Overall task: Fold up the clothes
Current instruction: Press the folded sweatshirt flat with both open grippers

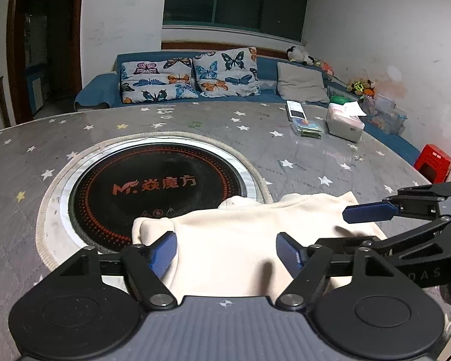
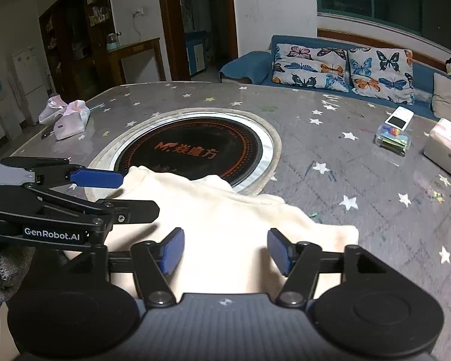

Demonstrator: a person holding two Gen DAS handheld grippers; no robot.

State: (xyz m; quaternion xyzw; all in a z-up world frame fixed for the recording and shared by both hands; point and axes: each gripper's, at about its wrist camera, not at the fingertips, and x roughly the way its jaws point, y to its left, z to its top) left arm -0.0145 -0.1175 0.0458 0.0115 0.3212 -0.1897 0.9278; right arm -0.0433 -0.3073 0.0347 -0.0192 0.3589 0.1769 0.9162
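Garment (image 1: 240,246) lies flat, collar toward the cooktop (image 1: 153,192).

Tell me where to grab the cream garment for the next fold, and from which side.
Take the cream garment at its two near corners, coming in low from the near table edge. It lies flat, its far part overlapping the round cooktop. Both the left gripper and right gripper are open above its near part.
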